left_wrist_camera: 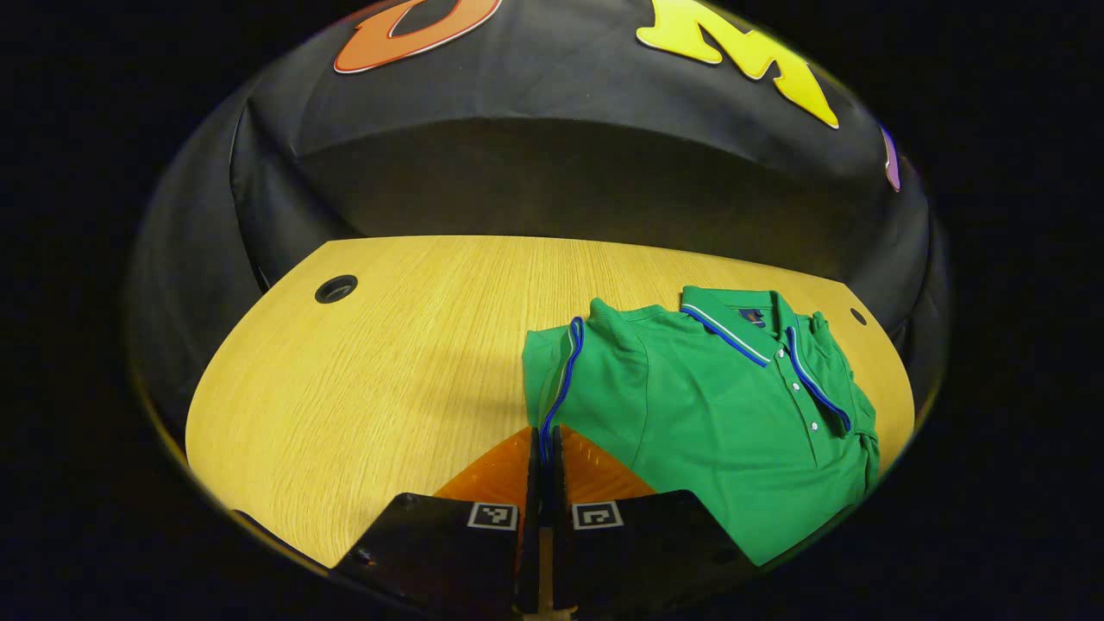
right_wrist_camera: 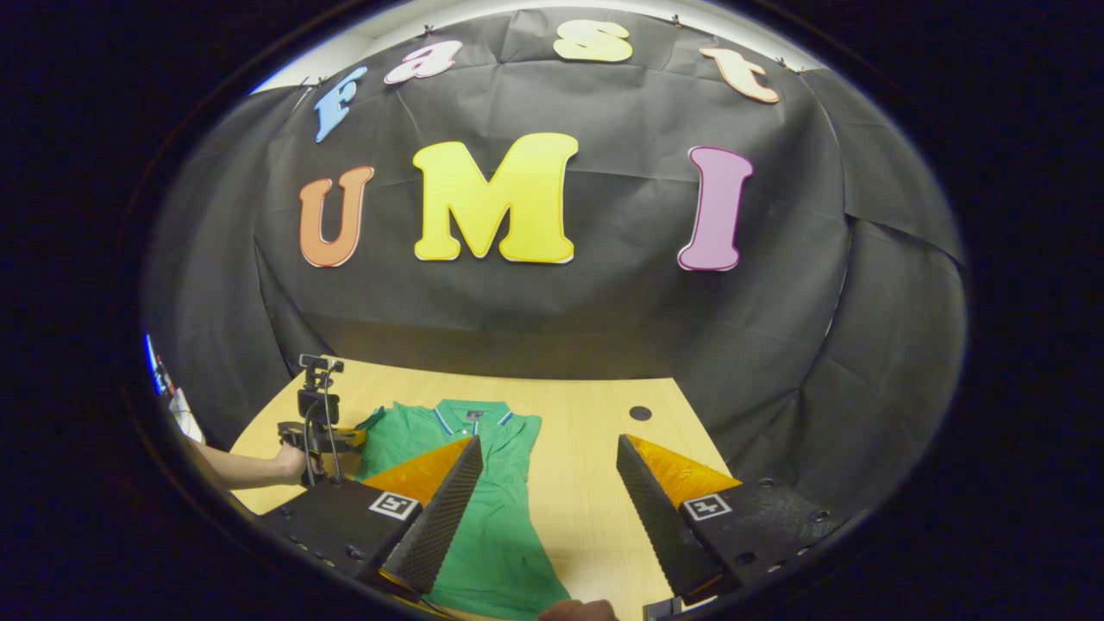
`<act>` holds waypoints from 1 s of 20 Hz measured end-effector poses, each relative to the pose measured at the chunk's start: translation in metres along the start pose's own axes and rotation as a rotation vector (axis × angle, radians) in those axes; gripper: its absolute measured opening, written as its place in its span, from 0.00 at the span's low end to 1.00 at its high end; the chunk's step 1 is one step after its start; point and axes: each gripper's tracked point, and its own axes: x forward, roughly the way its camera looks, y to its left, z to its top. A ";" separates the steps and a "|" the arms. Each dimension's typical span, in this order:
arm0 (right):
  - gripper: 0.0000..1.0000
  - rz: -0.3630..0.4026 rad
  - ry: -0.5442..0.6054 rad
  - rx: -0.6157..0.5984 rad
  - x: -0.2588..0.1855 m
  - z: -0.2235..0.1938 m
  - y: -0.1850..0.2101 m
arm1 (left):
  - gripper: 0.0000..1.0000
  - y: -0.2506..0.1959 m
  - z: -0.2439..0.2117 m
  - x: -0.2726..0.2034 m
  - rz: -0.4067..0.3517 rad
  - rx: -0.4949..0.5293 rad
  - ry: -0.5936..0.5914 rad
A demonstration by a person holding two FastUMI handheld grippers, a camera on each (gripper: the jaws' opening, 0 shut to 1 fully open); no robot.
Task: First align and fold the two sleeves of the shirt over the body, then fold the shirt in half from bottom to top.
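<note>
1. Green polo shirt [left_wrist_camera: 724,414] is being displayed flat on the wooden surface [left_wrist_camera: 388,362], collar toward the booth wall, one sleeve [left_wrist_camera: 552,371] folded over the body.
2. Left tool [left_wrist_camera: 545,440] is being held clenched at that blue-trimmed sleeve edge; whether fabric is being pinched cannot be told.
3. Right tool [right_wrist_camera: 548,466] is being held released above the shirt's side.
</note>
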 end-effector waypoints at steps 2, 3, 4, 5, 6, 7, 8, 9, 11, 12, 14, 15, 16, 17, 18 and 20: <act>0.95 -0.035 -0.004 0.008 0.001 -0.004 -0.008 | 0.05 -0.004 0.008 -0.005 -0.026 0.003 -0.016; 0.96 -0.040 -0.008 0.015 0.000 -0.004 -0.009 | 0.05 -0.006 0.013 -0.008 -0.037 0.003 -0.028; 0.96 -0.041 -0.011 0.019 -0.001 -0.004 -0.009 | 0.04 -0.009 0.020 -0.012 -0.048 0.004 -0.043; 0.95 -0.041 -0.013 0.022 -0.001 -0.004 -0.010 | 0.04 -0.013 0.027 -0.015 -0.058 0.006 -0.059; 0.95 -0.039 -0.014 0.025 -0.001 -0.002 -0.011 | 0.04 -0.017 0.036 -0.021 -0.070 0.002 -0.072; 0.95 -0.038 -0.018 0.029 -0.002 -0.001 -0.011 | 0.03 -0.023 0.043 -0.026 -0.080 0.000 -0.083; 0.95 -0.034 -0.021 0.035 -0.002 -0.001 -0.011 | 0.04 -0.027 0.052 -0.031 -0.085 0.003 -0.098; 0.95 -0.031 -0.025 0.039 -0.002 0.000 -0.011 | 0.04 -0.032 0.061 -0.036 -0.089 0.005 -0.114; 0.95 -0.026 -0.030 0.048 -0.004 0.001 -0.012 | 0.03 -0.050 0.074 -0.045 -0.110 0.001 -0.136; 0.95 -0.026 -0.033 0.052 -0.004 0.002 -0.013 | 0.03 -0.059 0.078 -0.048 -0.116 0.000 -0.137; 0.95 -0.035 -0.040 0.056 -0.008 0.002 -0.018 | 0.03 -0.078 0.079 -0.051 -0.128 0.004 -0.122; 0.95 -0.042 -0.044 0.056 -0.010 0.004 -0.021 | 0.03 -0.090 0.081 -0.051 -0.136 0.001 -0.119; 0.95 -0.048 -0.049 0.059 -0.011 0.005 -0.025 | 0.03 -0.099 0.082 -0.050 -0.141 0.000 -0.116; 0.95 -0.058 -0.053 0.063 -0.013 0.005 -0.030 | 0.04 -0.107 0.083 -0.050 -0.144 0.006 -0.115; 0.96 -0.071 -0.055 0.070 -0.016 0.005 -0.037 | 0.04 -0.115 0.083 -0.048 -0.142 0.019 -0.110; 0.96 -0.093 -0.058 0.085 -0.020 0.004 -0.047 | 0.04 -0.136 0.079 -0.044 -0.146 0.044 -0.088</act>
